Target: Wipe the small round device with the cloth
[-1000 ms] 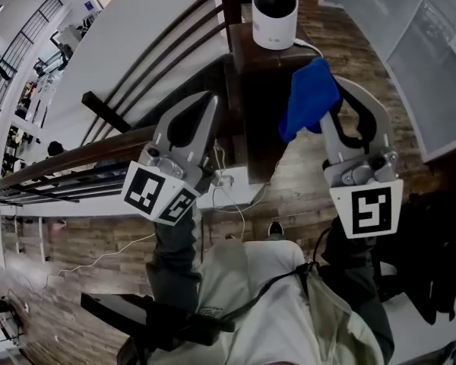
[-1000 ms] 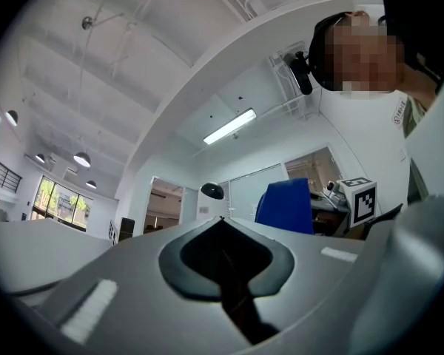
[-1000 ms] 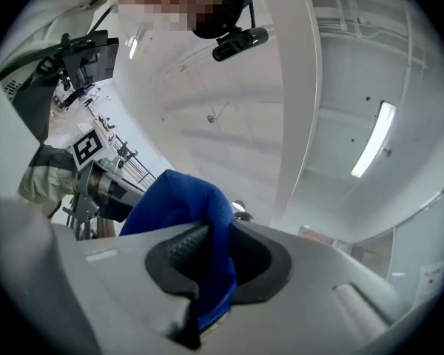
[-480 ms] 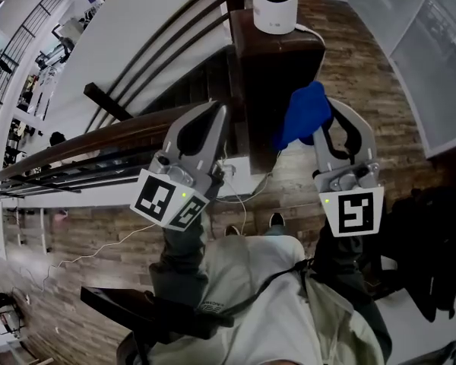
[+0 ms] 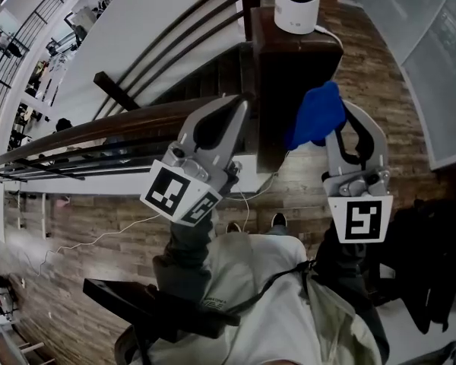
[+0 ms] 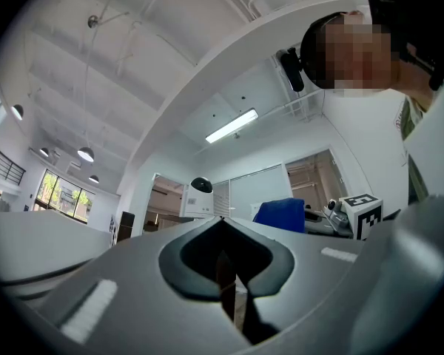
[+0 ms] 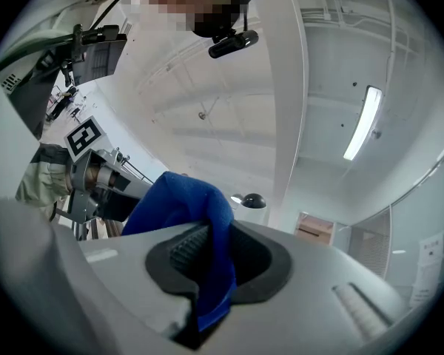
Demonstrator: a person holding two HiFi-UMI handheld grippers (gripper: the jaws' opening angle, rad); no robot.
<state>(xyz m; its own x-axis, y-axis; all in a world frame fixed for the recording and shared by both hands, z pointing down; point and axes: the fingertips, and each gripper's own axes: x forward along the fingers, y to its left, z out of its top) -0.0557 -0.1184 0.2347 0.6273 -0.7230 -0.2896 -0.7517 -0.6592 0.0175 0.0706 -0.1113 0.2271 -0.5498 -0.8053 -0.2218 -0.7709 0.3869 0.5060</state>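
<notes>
The right claw (image 5: pixel 339 103) has drawn back toward the person over the last second; its jaws are closed tight on the cloth (image 5: pixel 315 116), whose bunched blue folds stick out past the tips and hang to their left; a second ago that bunch was close under the device (image 5: pixel 297 4), and now there is a clear gap between them; the device stands ahead of the right claw and a little to its left, on top of the post (image 5: pixel 289 74), not touched by either claw; the left claw (image 5: pixel 240 100) is closed on nothing, its tips just beside the post's left face, lower than the device; by my reading no wiping is going on at this instant: either a stroke has ended or the cloth must be brought forward again.
</notes>
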